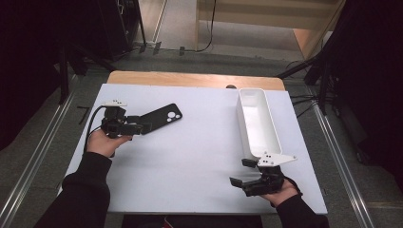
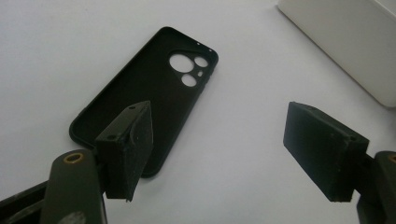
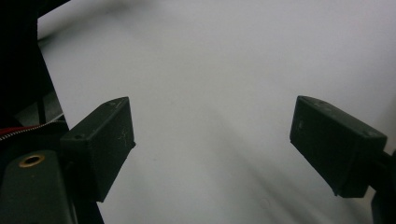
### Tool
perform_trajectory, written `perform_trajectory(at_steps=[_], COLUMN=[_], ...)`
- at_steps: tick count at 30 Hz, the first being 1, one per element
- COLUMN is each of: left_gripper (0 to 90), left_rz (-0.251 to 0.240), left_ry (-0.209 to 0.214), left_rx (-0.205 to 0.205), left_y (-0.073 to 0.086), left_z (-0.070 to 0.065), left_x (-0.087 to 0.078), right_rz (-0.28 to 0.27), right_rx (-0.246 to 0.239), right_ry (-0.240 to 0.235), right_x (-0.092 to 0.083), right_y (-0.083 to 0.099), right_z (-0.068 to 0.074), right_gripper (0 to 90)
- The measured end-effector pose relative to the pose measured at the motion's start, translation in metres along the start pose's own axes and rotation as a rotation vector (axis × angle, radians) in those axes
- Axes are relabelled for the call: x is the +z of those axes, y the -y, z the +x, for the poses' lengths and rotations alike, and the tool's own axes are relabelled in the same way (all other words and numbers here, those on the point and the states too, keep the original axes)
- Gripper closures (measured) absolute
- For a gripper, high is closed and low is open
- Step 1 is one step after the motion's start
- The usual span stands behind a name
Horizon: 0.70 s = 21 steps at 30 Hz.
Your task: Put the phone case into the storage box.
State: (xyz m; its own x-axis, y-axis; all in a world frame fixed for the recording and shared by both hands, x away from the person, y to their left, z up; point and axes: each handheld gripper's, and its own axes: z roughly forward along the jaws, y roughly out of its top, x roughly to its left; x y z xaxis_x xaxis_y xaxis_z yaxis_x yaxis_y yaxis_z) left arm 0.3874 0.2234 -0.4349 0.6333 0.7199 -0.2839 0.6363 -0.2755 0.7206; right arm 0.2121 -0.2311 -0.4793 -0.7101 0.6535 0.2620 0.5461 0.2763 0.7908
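A black phone case [image 1: 164, 117] with round camera cut-outs lies flat on the white table top [image 1: 190, 161], left of centre. My left gripper [image 1: 142, 125] reaches it from the left, open. In the left gripper view the case [image 2: 154, 88] lies ahead, its near end beneath the left finger [image 2: 128, 149]; the gap of the gripper [image 2: 224, 140] holds only bare table. Near the front right edge my right gripper [image 1: 240, 172] stands open, pointing left. The right gripper view has this gripper [image 3: 212, 144] over blank white surface, holding nothing.
A long white bin [image 1: 256, 121] sits at the right of the table, its near end just beyond the right gripper; its corner [image 2: 345, 42] appears in the left gripper view. A wooden strip [image 1: 190, 79] edges the table's back. Floor rails [image 1: 33, 166] flank it.
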Motion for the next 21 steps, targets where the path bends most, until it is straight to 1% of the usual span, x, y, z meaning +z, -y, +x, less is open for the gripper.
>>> perform_trajectory(at_steps=[3,4,6,8,11,12,13,15,16,17,18,21], left_gripper=[23.7,23.7,23.7,23.7,23.7,24.9,26.5,26.5,26.5,26.5,26.5,26.6], left_rz=[0.005,0.006,0.017,0.011,0.015,0.018,0.005,0.003,-0.002,-0.002,0.002,0.004], left_ry=[-0.010,-0.013,-0.028,-0.030,-0.042,-0.053,-0.047,-0.041,-0.044,-0.051,-0.060,-0.069], left_rx=[0.008,0.006,0.017,0.020,0.018,0.018,0.021,0.017,0.013,0.017,0.010,0.009], left_y=[-0.003,-0.005,-0.012,-0.014,-0.020,-0.022,-0.024,-0.025,-0.026,-0.027,-0.029,-0.031], left_z=[0.002,0.003,0.006,0.007,0.011,0.011,0.013,0.015,0.015,0.016,0.018,0.020], left_x=[0.003,0.005,0.010,0.011,0.016,0.017,0.018,0.019,0.020,0.020,0.022,0.024], right_rz=[0.002,0.005,0.005,0.005,0.006,0.006,0.006,0.005,0.003,0.003,0.002,0.001], right_rx=[0.001,-0.004,-0.004,-0.003,-0.004,-0.004,-0.005,-0.006,-0.005,-0.004,-0.005,-0.005], right_ry=[-0.003,0.001,-0.001,-0.001,0.000,-0.002,-0.003,-0.002,-0.005,-0.002,-0.001,-0.004], right_x=[0.000,0.000,0.001,0.001,0.001,0.001,0.000,0.000,0.000,0.000,0.000,0.000], right_y=[0.000,0.000,0.000,0.000,0.000,0.000,0.000,0.000,0.000,0.000,0.000,0.000], right_z=[0.000,0.000,0.001,0.001,0.001,0.000,0.000,0.000,0.000,0.000,0.000,0.000], right_gripper=[12.2,12.2,12.2,12.2,12.2,12.2,12.2,12.2,12.2,12.2,12.2,12.2])
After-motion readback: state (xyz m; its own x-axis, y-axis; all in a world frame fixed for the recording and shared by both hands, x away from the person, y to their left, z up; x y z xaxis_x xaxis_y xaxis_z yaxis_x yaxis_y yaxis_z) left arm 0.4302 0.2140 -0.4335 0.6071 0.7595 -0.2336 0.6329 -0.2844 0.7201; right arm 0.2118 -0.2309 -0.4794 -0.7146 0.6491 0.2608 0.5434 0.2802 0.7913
